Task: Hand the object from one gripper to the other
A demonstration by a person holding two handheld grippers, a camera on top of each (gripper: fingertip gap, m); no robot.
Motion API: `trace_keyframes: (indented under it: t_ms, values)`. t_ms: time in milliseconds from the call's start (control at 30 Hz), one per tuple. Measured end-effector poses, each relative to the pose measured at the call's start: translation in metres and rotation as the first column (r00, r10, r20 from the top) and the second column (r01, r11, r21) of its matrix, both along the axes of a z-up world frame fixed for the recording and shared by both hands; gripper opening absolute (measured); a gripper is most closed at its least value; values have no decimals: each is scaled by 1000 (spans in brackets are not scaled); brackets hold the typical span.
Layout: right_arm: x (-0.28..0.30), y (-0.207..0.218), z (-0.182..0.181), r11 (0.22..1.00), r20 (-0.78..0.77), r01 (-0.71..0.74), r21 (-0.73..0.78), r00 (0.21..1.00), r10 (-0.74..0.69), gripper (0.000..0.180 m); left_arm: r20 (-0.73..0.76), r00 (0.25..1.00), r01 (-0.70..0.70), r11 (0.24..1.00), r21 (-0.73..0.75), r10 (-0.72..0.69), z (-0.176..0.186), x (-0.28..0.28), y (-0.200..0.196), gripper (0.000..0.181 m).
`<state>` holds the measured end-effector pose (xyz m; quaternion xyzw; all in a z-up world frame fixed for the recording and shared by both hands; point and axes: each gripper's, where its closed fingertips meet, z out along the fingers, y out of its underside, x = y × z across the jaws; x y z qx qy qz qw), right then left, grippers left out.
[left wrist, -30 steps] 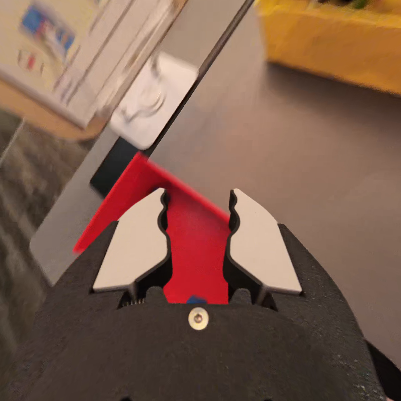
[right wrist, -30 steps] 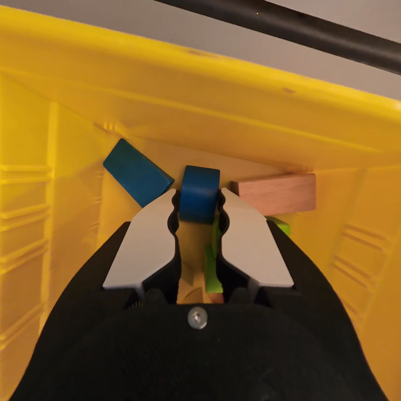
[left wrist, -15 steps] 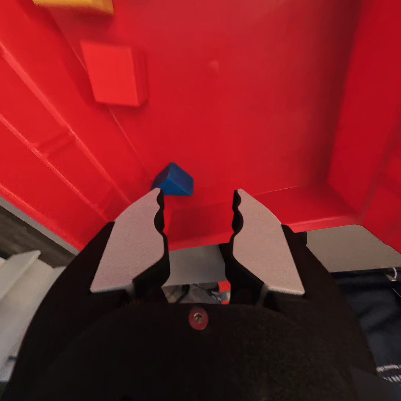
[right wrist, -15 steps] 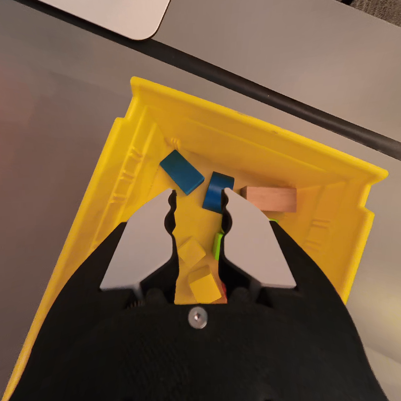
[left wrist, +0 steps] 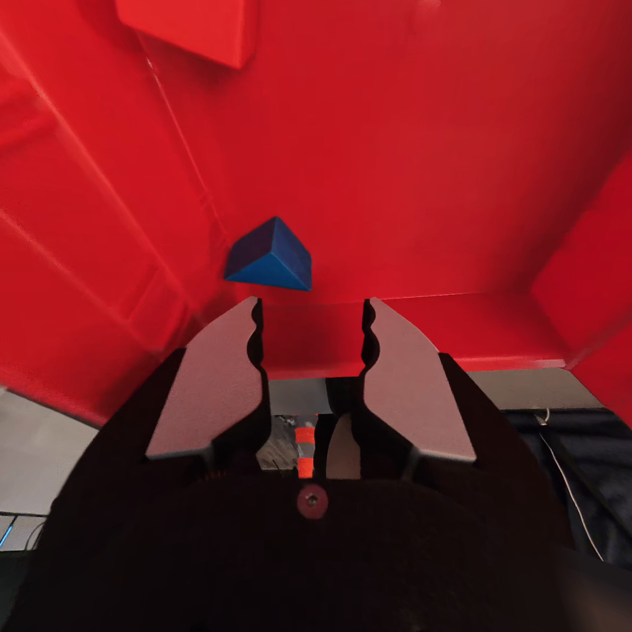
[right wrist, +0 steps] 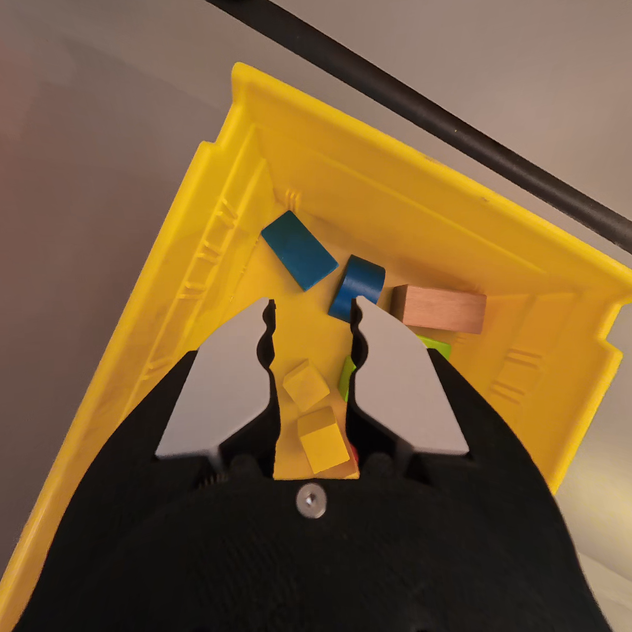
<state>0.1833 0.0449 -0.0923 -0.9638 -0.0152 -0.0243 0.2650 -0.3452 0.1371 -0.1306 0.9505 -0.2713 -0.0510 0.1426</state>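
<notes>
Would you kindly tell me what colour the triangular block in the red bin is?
Blue; the triangular block shows best in the left wrist view.

Left wrist view looked closely into red bin (left wrist: 410, 136); right wrist view looked down over yellow bin (right wrist: 376, 191); no shared area.

I see 1 wedge block (left wrist: 270, 261) in the left bin (left wrist: 427, 154), and several blocks in the right bin (right wrist: 393, 191), 1 curved block (right wrist: 359, 287) between 2 rectangular ones.
</notes>
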Motion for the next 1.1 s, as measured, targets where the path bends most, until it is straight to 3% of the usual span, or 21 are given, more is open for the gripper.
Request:
trace_keyframes:
  t_ms: [233,667,833,1100]
  values:
    - [-5,0,3,1000,14,-29,2,999,29,43,-18,999,-28,1000,7,28,-10,-4,14,53]
    - [-10,-2,0,997,53,-78,-23,995,79,43,-24,998,54,997,51,-52,-19,2,33,44]
    - [-12,-2,-2,995,64,-94,-35,993,96,43,-24,997,80,996,27,-79,-24,0,33,22]
    - [-13,-2,-5,993,78,-109,-47,991,113,43,-41,992,119,993,-9,-119,-24,-3,26,25]
